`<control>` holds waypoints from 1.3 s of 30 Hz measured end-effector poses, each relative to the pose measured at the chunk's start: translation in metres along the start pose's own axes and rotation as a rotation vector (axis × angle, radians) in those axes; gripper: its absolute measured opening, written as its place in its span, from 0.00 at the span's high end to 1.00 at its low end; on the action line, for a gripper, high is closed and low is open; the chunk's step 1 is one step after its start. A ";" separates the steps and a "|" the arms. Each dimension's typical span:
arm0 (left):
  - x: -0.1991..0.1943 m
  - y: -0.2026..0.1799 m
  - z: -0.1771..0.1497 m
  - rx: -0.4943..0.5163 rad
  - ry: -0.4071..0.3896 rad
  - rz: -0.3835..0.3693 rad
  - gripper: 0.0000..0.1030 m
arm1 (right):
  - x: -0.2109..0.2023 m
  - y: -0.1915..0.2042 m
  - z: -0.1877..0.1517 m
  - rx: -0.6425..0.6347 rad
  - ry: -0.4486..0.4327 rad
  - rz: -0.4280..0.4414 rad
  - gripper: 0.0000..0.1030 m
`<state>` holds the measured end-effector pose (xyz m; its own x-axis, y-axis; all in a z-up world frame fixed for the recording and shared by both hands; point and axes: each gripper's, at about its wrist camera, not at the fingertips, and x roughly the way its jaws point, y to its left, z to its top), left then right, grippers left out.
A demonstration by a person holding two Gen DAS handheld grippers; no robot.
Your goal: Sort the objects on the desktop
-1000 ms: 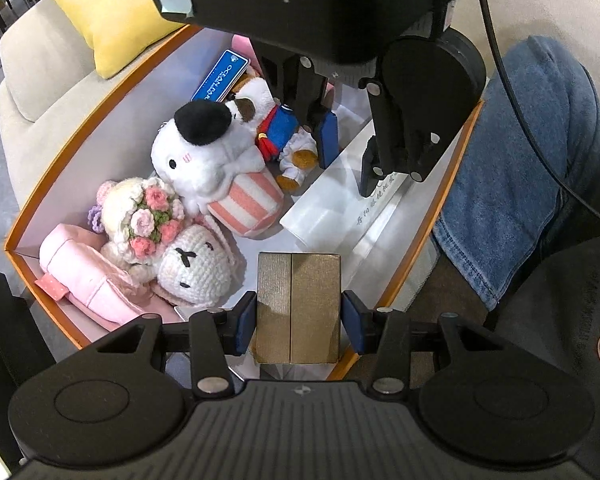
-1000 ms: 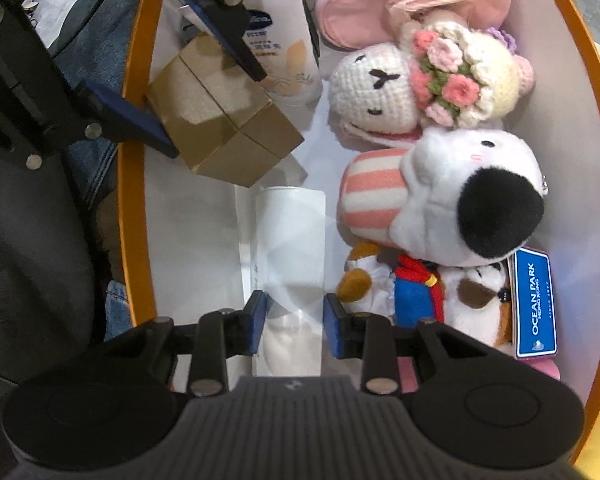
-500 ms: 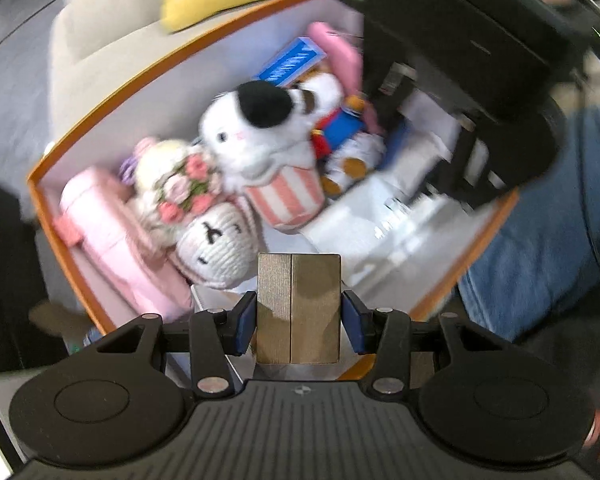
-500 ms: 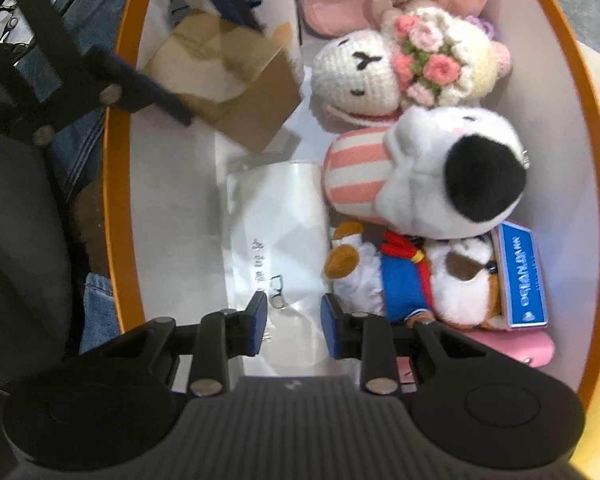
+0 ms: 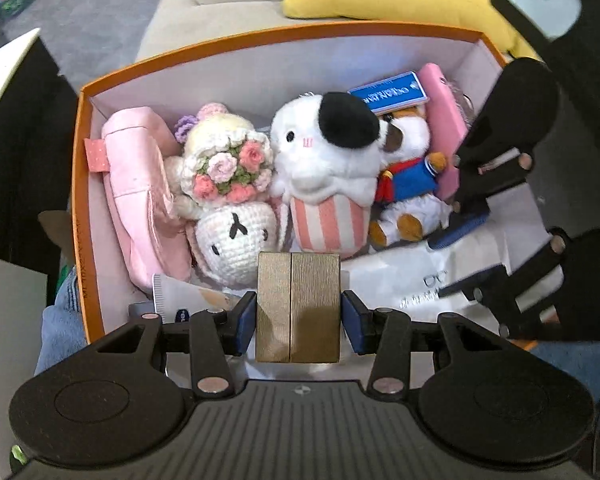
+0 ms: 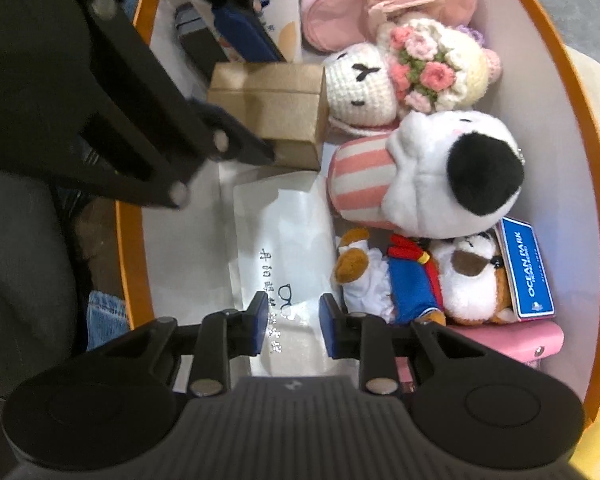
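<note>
Brown cardboard filled the left gripper [image 5: 299,316], whose blue pads clamped the small box [image 5: 298,306] from both sides as it pointed steeply down into the orange-rimmed box [image 5: 76,184], the crocheted bunny [image 5: 234,242] at its 11 o'clock and the striped plush dog [image 5: 326,172] at 12. At its 2 o'clock the right gripper [image 6: 291,326] pointed straight down. Its jaws stood slightly apart and empty above the white pouch [image 6: 278,236], the sailor plush [image 6: 412,276] at its 2 o'clock.

Both grippers [image 5: 298,318] [image 6: 293,324] are built in black, with blue pads [image 5: 245,322]. Silver screws [image 5: 210,384] are set in the linkages. Blue jeans [image 5: 60,332] are worn.
</note>
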<state>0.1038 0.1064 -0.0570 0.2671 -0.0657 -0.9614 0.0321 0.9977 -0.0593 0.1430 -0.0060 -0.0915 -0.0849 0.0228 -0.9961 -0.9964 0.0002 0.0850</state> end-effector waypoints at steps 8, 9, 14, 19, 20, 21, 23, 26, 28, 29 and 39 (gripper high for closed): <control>0.004 -0.008 -0.001 -0.043 -0.024 0.035 0.47 | 0.000 0.006 -0.011 0.032 -0.001 -0.016 0.71; 0.003 -0.005 -0.001 -0.058 -0.027 0.023 0.47 | 0.000 0.005 -0.012 0.040 0.001 -0.019 0.71; -0.003 0.008 0.001 -0.124 -0.020 -0.005 0.47 | -0.003 0.007 -0.019 0.075 -0.002 -0.024 0.71; -0.007 0.015 -0.004 -0.149 -0.010 -0.032 0.48 | -0.002 0.013 -0.023 0.088 -0.006 -0.032 0.71; -0.006 0.015 -0.004 -0.153 -0.005 -0.032 0.51 | -0.002 0.015 -0.024 0.090 -0.007 -0.034 0.71; -0.005 0.016 -0.004 -0.152 0.001 -0.033 0.52 | -0.001 0.016 -0.024 0.092 -0.010 -0.036 0.71; -0.003 0.015 -0.002 -0.156 0.015 -0.037 0.52 | -0.002 0.020 -0.024 0.094 -0.016 -0.047 0.71; -0.001 0.017 0.002 -0.179 0.020 -0.068 0.61 | -0.006 0.023 -0.026 0.102 -0.028 -0.051 0.71; -0.002 0.020 0.004 -0.205 0.027 -0.109 0.63 | -0.009 0.027 -0.028 0.107 -0.035 -0.048 0.71; -0.002 0.021 0.005 -0.211 0.030 -0.122 0.64 | -0.010 0.029 -0.029 0.107 -0.038 -0.050 0.71; -0.025 0.024 -0.006 -0.211 -0.054 -0.093 0.64 | -0.019 0.046 -0.041 0.189 -0.067 -0.077 0.71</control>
<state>0.0921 0.1318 -0.0360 0.3238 -0.1526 -0.9337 -0.1415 0.9680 -0.2073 0.0982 -0.0472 -0.0696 -0.0019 0.0818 -0.9966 -0.9812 0.1922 0.0177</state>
